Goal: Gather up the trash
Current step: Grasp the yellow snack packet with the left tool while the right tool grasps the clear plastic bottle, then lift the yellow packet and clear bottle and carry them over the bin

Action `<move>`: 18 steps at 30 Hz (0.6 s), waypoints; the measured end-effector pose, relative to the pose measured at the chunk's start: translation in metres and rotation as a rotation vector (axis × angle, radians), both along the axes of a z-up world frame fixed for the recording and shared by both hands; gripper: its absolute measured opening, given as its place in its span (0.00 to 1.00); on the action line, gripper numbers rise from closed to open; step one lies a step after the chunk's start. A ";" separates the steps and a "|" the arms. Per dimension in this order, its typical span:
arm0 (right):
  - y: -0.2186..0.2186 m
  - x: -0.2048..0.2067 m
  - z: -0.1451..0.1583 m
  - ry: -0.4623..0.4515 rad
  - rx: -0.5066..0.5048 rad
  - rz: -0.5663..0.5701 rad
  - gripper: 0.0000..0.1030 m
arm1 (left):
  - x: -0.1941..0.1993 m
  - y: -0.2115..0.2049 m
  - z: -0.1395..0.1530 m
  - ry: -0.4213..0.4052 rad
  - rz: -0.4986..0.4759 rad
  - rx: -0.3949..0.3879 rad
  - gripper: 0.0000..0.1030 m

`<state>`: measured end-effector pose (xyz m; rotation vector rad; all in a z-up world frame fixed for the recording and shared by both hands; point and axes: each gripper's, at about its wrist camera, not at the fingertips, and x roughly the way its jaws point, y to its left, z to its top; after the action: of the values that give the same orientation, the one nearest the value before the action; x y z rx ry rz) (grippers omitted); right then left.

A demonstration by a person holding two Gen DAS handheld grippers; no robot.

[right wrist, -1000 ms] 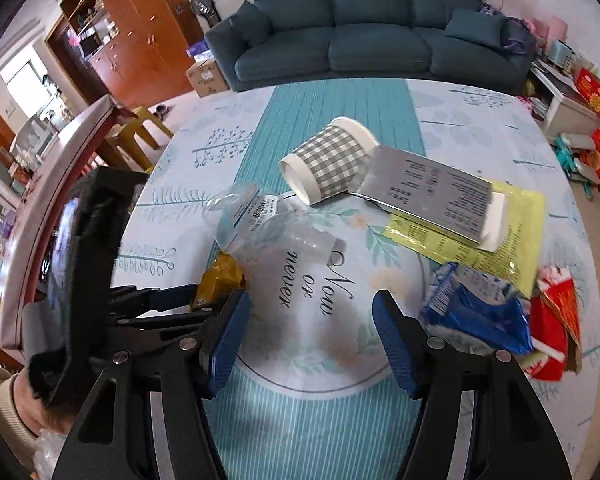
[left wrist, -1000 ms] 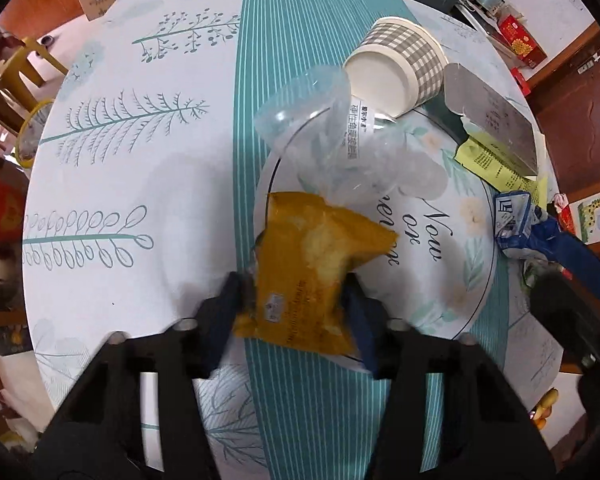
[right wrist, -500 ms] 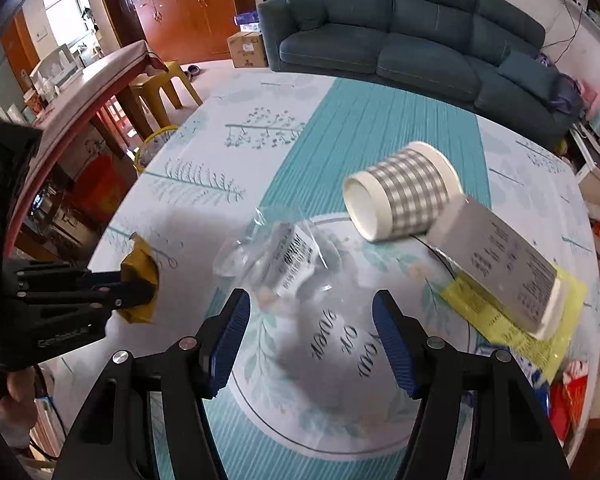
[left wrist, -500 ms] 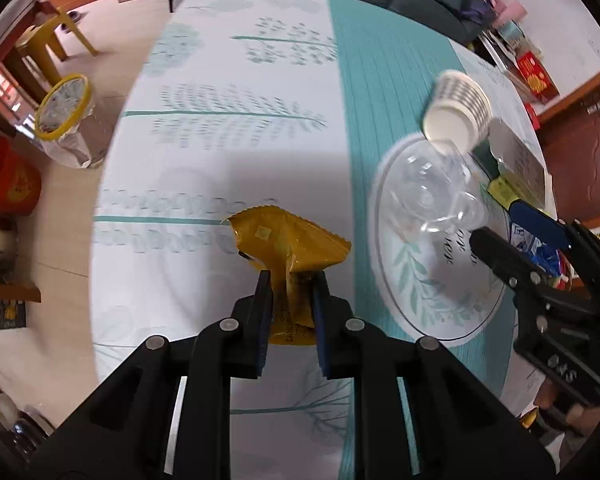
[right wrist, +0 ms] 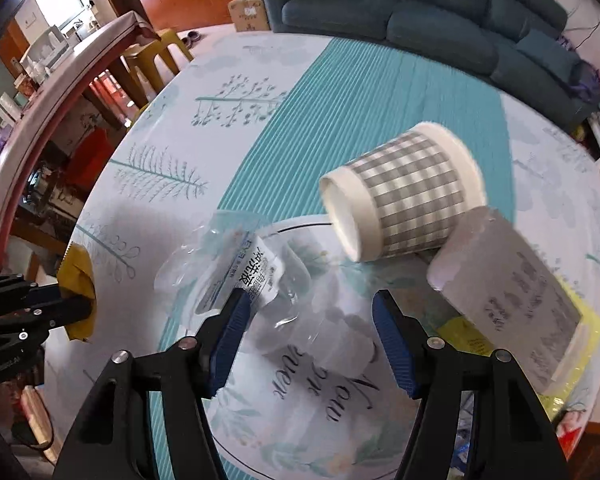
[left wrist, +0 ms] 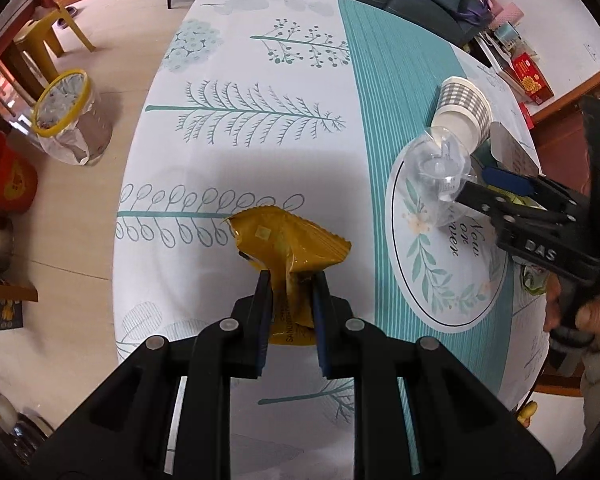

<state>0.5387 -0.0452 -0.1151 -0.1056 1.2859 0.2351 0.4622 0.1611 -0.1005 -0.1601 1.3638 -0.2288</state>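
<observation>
My left gripper (left wrist: pixel 289 284) is shut on a yellow snack wrapper (left wrist: pixel 286 244), held above the white part of the tablecloth; the wrapper (right wrist: pixel 78 280) also shows at the left edge of the right wrist view. My right gripper (right wrist: pixel 312 304) stands open just over a crumpled clear plastic bottle (right wrist: pixel 260 280) with a white label, its pads on either side and not pressing. In the left wrist view that bottle (left wrist: pixel 440 168) lies at the tip of the right gripper (left wrist: pixel 472 188). A grey checked paper cup (right wrist: pixel 404 196) lies on its side behind the bottle.
A bin with a yellow rim (left wrist: pixel 62 116) and a clear liner stands on the floor left of the table. A silver pouch (right wrist: pixel 508 284) on a yellow packet (right wrist: pixel 580 344) lies right of the cup. A dark sofa (right wrist: pixel 420 12) is beyond the table's far edge.
My left gripper closed on the yellow wrapper and carried it left, off the round print. My right gripper came down over the clear bottle.
</observation>
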 end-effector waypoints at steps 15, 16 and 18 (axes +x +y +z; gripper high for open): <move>0.007 -0.051 -0.003 0.022 0.059 -0.059 0.47 | -0.009 -0.013 0.001 -0.008 -0.069 0.000 0.15; 0.003 -0.058 -0.002 0.023 0.066 -0.086 0.47 | -0.011 -0.015 0.002 -0.012 -0.077 0.002 0.15; -0.008 -0.078 0.002 0.016 0.085 -0.158 0.47 | -0.016 -0.022 0.008 -0.024 -0.098 0.007 0.15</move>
<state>0.4611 -0.0529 -0.1129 0.0701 1.2915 0.1546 0.4459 0.1389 -0.0928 -0.0843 1.3501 -0.3073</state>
